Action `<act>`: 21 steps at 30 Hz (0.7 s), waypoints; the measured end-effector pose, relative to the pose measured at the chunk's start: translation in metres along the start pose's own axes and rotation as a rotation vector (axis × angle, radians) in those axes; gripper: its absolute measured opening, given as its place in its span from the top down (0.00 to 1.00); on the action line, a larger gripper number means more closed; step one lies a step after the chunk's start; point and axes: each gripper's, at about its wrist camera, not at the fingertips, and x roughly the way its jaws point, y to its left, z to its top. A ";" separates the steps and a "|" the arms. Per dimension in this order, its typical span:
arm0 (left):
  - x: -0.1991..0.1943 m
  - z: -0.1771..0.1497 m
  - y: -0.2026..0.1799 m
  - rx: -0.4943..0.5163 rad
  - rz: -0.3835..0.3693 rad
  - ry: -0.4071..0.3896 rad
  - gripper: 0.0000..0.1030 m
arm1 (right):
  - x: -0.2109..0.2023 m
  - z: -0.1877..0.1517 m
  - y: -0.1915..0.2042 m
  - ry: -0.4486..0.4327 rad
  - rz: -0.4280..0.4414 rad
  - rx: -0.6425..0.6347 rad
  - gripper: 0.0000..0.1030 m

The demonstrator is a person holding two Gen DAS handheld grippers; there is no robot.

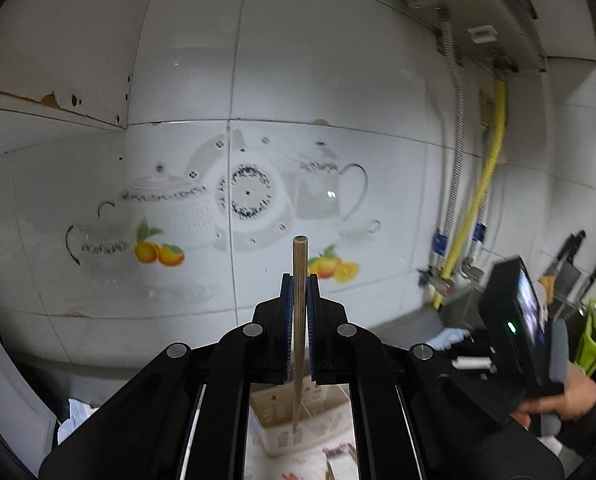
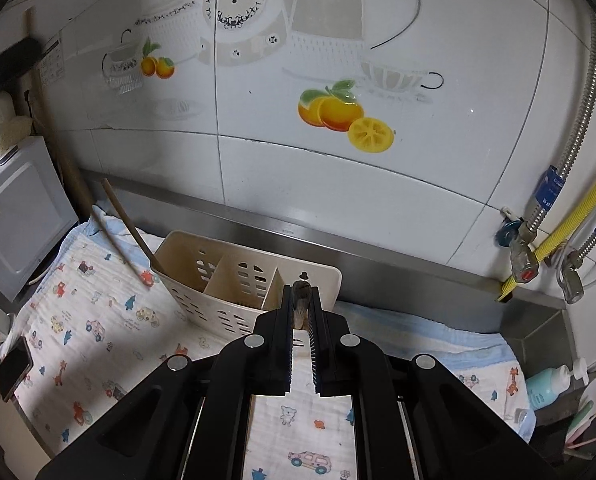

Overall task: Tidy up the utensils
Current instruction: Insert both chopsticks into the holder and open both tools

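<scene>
A chopstick [image 1: 300, 320] is clamped upright between the pads of the left gripper [image 1: 299, 286], its top end seen against the tiled wall [image 1: 318, 80]. Below the jaws, a cream basket [image 1: 298, 420] is seen on a patterned cloth [image 1: 298, 464]. The right gripper [image 1: 518, 320] is seen blurred at the right edge, its jaws hidden.

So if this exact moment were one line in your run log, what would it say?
left gripper: shut on chopstick, upright | right gripper: shut on dark utensil end | caddy: one stick inside

Cream slotted utensil caddy [image 2: 233, 280]. White cloth [image 2: 97, 320] printed with cartoon cars and animals, blue-edged. White wall tiles [image 2: 298, 184] bearing orange-fruit decals. Yellow hose [image 1: 486, 184]. Tan chopstick [image 1: 300, 300].
</scene>
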 end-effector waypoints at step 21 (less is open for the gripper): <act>0.071 -0.032 0.033 -0.084 0.088 0.064 0.95 | -0.021 -0.003 -0.010 -0.099 0.025 0.037 0.87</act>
